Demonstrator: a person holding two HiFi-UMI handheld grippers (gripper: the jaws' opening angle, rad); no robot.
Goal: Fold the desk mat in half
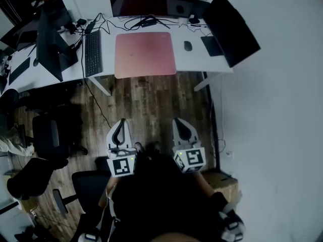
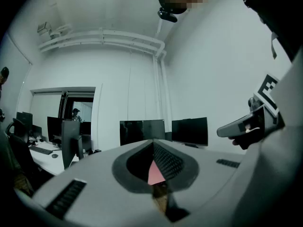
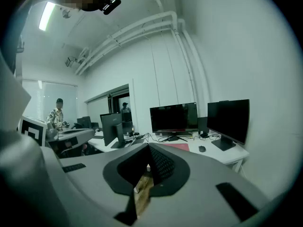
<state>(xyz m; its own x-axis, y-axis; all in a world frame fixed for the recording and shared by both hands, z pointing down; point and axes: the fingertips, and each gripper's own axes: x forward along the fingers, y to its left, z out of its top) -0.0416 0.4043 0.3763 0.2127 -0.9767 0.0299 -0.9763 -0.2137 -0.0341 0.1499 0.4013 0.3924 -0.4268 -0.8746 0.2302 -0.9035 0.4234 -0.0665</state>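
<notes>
The pink desk mat (image 1: pixel 145 54) lies flat and unfolded on the white desk (image 1: pixel 194 62) at the top of the head view. Both grippers hang over the wooden floor, well short of the desk and touching nothing. My left gripper (image 1: pixel 121 123) is shut and empty, and so is my right gripper (image 1: pixel 179 121) beside it. In the left gripper view the shut jaws (image 2: pixel 152 149) leave a sliver through which the mat (image 2: pixel 155 173) shows. From the right gripper view, the mat (image 3: pixel 176 146) lies far beyond the shut gripper (image 3: pixel 148 153).
A black keyboard (image 1: pixel 92 52) lies left of the mat and a mouse (image 1: pixel 187 45) right of it. Monitors (image 1: pixel 229 26) and cables line the desk's back. Black office chairs (image 1: pixel 48 135) stand at the left, a cardboard box (image 1: pixel 223 181) at the right. People stand far off (image 3: pixel 57 115).
</notes>
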